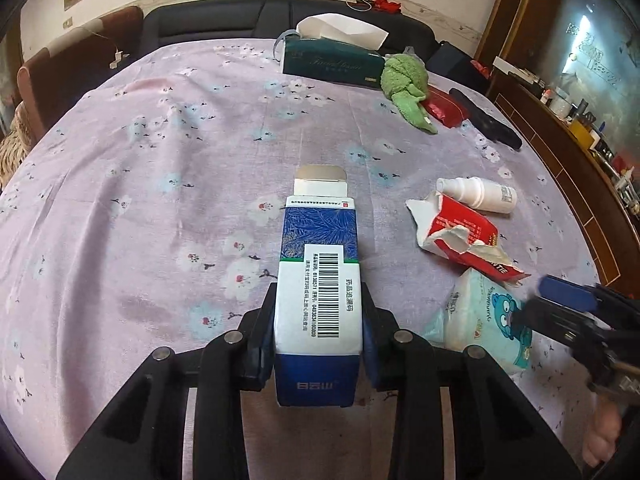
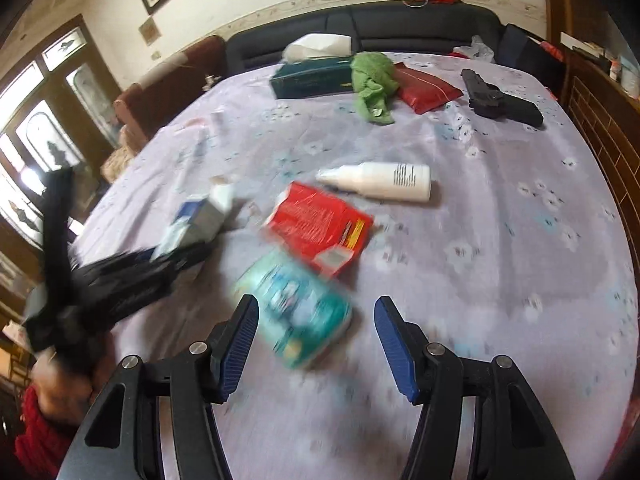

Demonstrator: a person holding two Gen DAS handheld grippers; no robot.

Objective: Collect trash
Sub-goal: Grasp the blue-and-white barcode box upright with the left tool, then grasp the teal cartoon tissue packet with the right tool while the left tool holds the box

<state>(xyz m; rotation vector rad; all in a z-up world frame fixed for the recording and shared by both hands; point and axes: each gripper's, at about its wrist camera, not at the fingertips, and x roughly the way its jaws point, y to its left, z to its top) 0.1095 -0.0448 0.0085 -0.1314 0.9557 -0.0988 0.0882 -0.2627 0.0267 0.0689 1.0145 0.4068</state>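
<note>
The left gripper (image 1: 319, 344) is clamped on a rectangular blue-and-white cardboard box (image 1: 318, 280), barcode label up, its top flap open, held above the lilac floral tablecloth (image 1: 160, 168). The right gripper (image 2: 316, 344) stands with its ribbed blue pads wide apart just over a soft, glossy teal tissue pack (image 2: 294, 308). Touching that pack lies a torn red paper packet (image 2: 320, 228), and just beyond it a smooth white plastic bottle (image 2: 380, 180) on its side
</note>
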